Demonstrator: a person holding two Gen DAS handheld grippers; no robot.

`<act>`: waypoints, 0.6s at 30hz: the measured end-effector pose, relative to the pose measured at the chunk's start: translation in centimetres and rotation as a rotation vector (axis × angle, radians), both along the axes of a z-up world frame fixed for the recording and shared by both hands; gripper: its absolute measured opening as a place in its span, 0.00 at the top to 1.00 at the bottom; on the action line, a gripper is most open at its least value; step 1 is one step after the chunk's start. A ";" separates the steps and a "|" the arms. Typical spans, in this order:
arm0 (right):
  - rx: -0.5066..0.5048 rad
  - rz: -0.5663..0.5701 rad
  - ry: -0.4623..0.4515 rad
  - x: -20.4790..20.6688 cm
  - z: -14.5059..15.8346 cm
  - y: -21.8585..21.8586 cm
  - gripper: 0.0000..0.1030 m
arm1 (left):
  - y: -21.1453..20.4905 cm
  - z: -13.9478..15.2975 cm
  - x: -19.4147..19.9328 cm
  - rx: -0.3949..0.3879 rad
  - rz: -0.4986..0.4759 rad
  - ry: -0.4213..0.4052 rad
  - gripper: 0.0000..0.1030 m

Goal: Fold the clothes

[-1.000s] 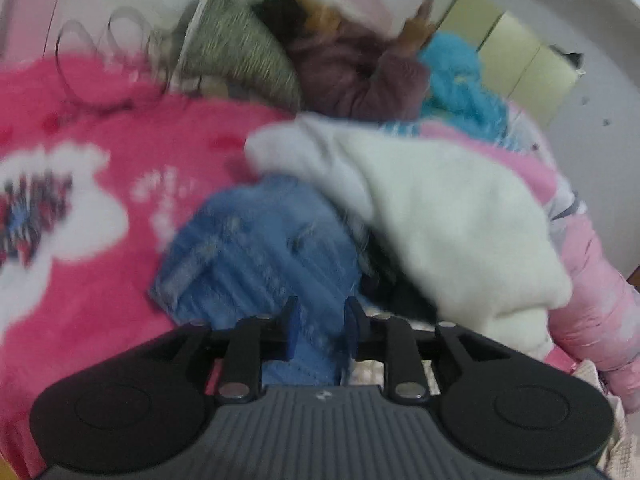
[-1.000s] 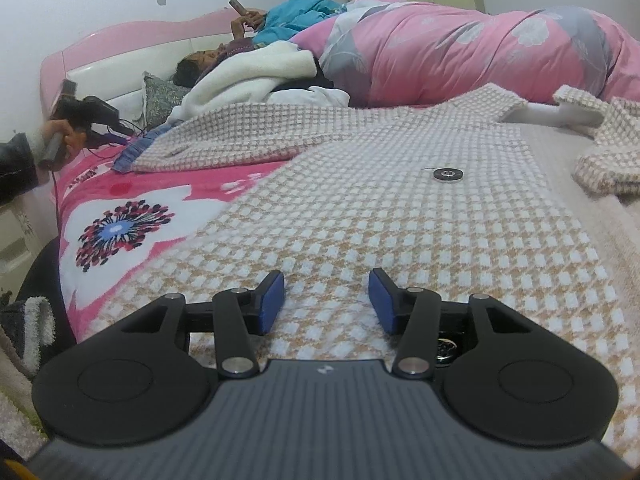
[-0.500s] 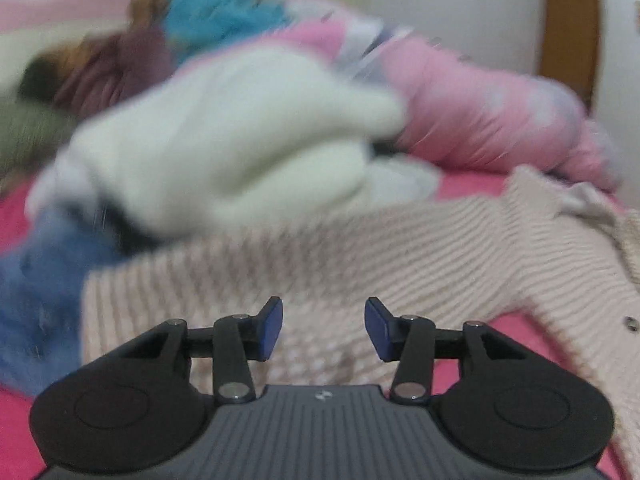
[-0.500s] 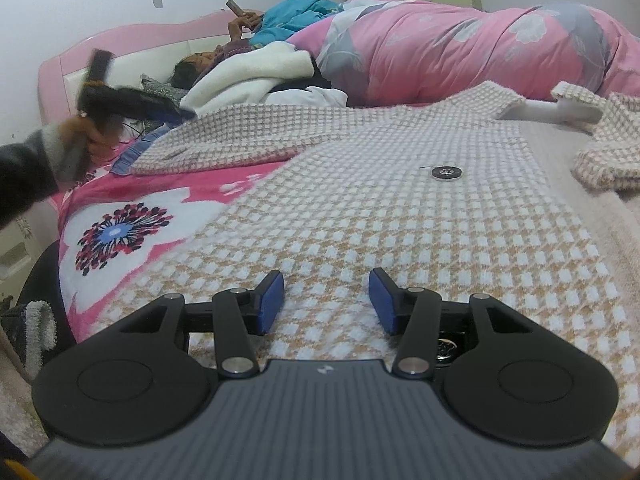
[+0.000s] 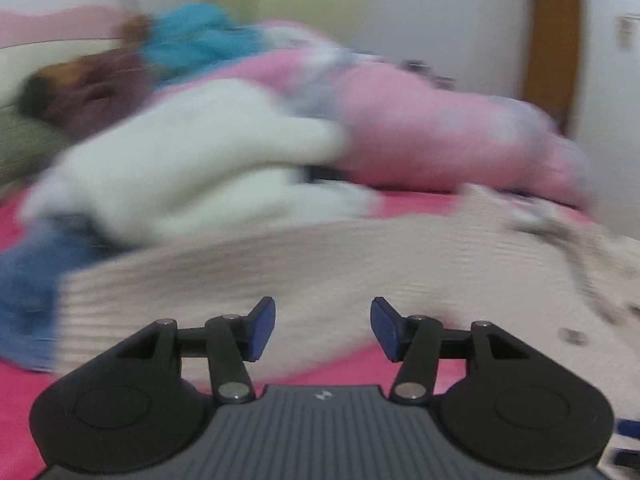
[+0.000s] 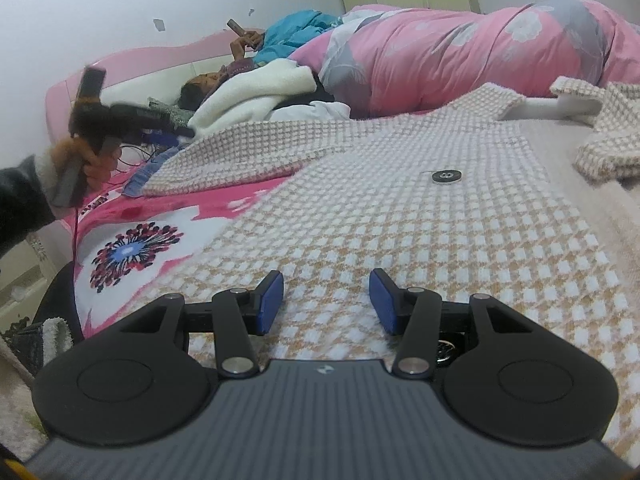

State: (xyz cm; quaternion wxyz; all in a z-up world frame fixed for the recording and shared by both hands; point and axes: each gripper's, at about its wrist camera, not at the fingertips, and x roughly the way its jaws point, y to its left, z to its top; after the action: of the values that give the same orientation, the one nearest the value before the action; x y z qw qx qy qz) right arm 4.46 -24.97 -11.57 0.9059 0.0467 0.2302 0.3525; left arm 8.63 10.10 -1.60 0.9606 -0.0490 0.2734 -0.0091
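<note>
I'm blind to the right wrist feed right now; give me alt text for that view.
The right gripper, jaws apart and empty, sits low over a beige-and-white checked jacket spread flat on a pink floral blanket. At far left a hand holds the left gripper above the jacket's sleeve. Behind lie a rolled pink duvet and a person lying down.

— Can you read any writing, label or number here?

— No, you can't. Each gripper body carries a small pale emblem, on the left gripper [image 5: 322, 326] and the right gripper [image 6: 325, 306] at the lower middle of the frame, but it spells out nothing legible.
</note>
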 end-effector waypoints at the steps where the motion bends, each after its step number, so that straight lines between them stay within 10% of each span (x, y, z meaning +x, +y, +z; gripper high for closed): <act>1: 0.001 -0.007 -0.005 -0.1 0.0 -0.1 0.54 | -2.5 0.0 -0.3 -0.012 -0.066 0.001 0.47; 12: 0.027 -0.274 -0.119 -5.2 2.1 -3.8 0.50 | -21.1 -6.0 -1.7 -0.002 -0.473 0.127 0.46; 18: -0.104 -0.586 -0.208 -8.3 4.8 -11.3 0.50 | -24.3 -8.6 -3.9 0.102 -0.509 0.121 0.39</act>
State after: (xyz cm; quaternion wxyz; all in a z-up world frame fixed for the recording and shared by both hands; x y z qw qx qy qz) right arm -3.86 -36.29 -6.72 0.9887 0.0283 0.1310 0.0670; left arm 4.74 -14.22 -10.24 0.9105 0.0694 0.3339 -0.2338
